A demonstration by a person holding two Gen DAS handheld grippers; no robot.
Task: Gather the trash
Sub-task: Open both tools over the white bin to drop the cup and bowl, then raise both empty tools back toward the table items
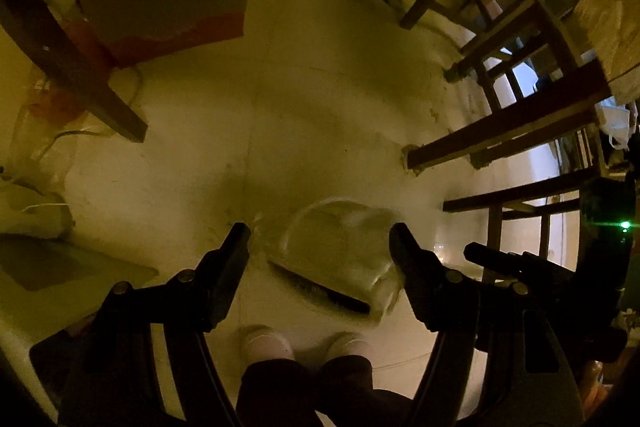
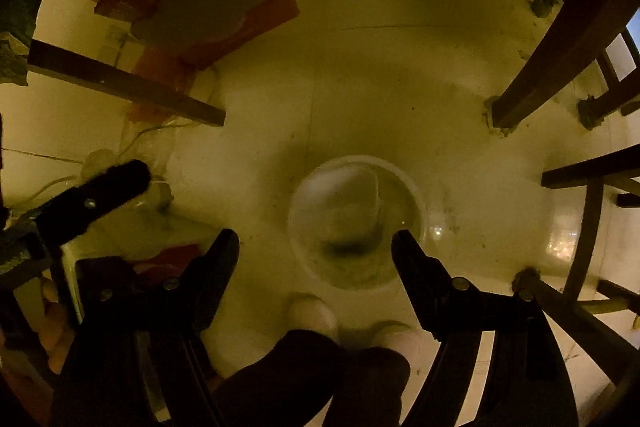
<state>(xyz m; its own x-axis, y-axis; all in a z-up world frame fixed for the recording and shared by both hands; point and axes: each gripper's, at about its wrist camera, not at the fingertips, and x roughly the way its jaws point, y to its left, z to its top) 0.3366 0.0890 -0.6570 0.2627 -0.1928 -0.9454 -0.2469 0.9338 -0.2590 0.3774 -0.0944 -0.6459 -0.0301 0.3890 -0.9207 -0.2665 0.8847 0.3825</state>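
Observation:
A clear plastic cup [image 1: 340, 251] lies on the pale tiled floor; in the right wrist view the cup [image 2: 356, 219] shows its round rim with crumpled stuff inside. My left gripper [image 1: 320, 233] is open, with its fingers on either side of the cup and above it. My right gripper [image 2: 316, 239] is open above the cup, its right fingertip [image 2: 404, 239] over the rim. The right gripper's finger [image 1: 492, 255] shows at the right of the left wrist view, and the left gripper's finger [image 2: 112, 183] at the left of the right wrist view.
Dark wooden chair legs [image 1: 480, 143] stand to the right and a table leg [image 1: 96, 91] to the left. A red and grey flat bag [image 1: 172, 7] lies at the far left. Thin plastic bags [image 2: 140, 147] lie at the left. The person's feet [image 1: 268, 343] are below.

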